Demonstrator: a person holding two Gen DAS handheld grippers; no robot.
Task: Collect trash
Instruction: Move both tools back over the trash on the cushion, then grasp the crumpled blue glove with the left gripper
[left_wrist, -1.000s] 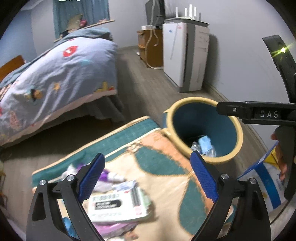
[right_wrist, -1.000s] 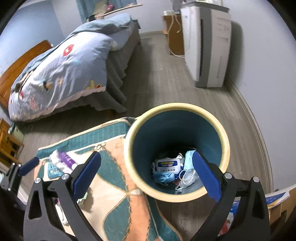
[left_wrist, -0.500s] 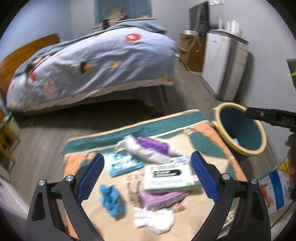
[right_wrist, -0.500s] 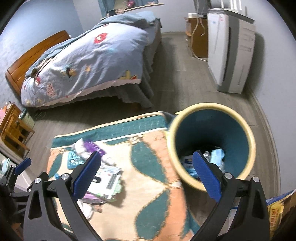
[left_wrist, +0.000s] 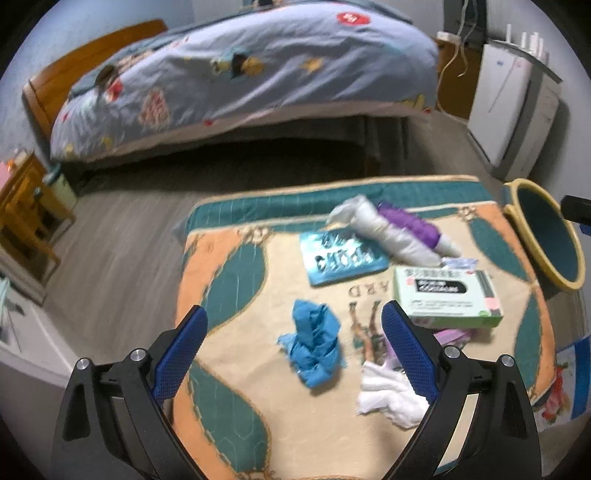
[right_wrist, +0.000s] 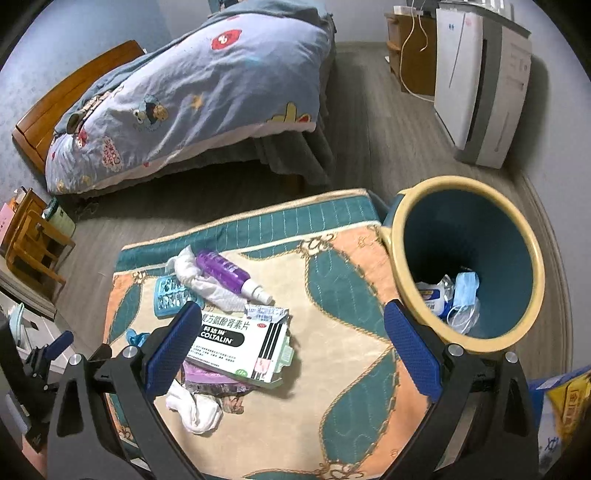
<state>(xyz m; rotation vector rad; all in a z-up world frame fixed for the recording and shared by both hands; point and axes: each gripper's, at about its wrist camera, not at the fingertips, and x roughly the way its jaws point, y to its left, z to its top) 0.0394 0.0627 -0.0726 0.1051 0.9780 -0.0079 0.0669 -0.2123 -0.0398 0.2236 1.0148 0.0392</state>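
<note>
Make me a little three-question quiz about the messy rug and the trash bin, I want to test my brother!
1. True or false: the trash bin already has a blue face mask inside.
2. Which thing lies nearest between the left tongs? A) purple bottle B) crumpled blue paper C) medicine box
3. Fill in: the medicine box rests partly on a ______ packet.

Key: 1 true; 2 B; 3 purple. Both the left tongs and the right tongs are open and hold nothing.
</note>
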